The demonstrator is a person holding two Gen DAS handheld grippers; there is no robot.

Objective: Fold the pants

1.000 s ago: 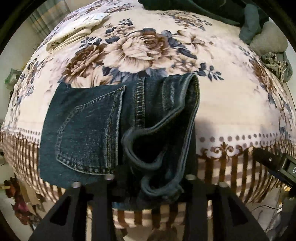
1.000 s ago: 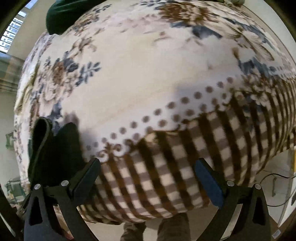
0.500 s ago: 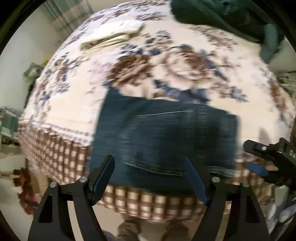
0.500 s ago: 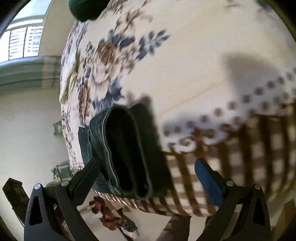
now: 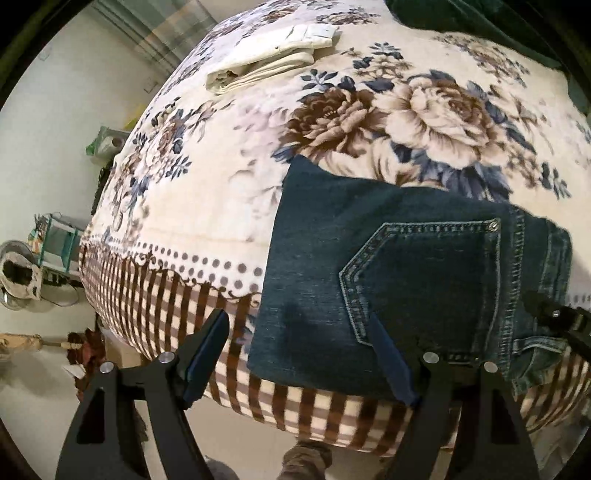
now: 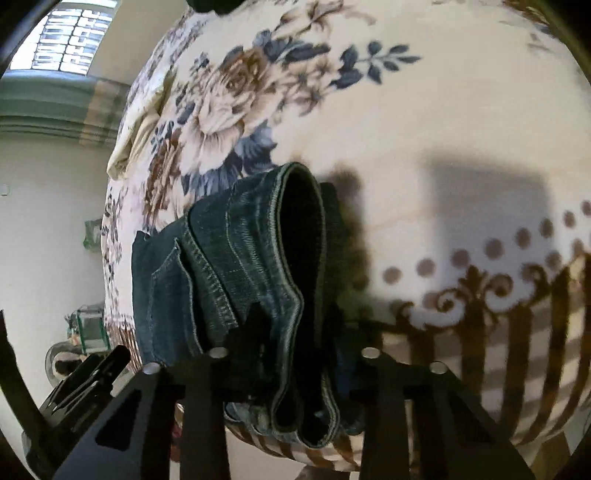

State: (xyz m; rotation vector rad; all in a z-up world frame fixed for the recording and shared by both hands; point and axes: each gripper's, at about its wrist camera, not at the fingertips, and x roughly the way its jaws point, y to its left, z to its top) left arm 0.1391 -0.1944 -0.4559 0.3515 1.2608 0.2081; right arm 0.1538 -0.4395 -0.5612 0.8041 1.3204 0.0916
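Observation:
Dark blue jeans (image 5: 406, 273) lie folded at the near edge of the floral bed cover (image 5: 207, 206), back pocket up, the lower edge hanging over the side. My left gripper (image 5: 299, 358) is open, its fingers either side of the jeans' lower left corner, holding nothing. In the right wrist view my right gripper (image 6: 291, 354) is shut on the jeans' waistband end (image 6: 288, 295), whose opening gapes upward. The right gripper also shows at the left wrist view's right edge (image 5: 557, 317).
Folded cream trousers (image 5: 273, 55) lie at the far side of the bed. Dark green clothing (image 5: 480, 22) is heaped at the far right. The bed's checked side (image 5: 155, 306) drops to the floor; clutter stands by the wall on the left (image 5: 22, 269).
My left gripper let go of the waistband, opened and moved left to the jeans' other corner. My right gripper moved left and closed on the waistband end.

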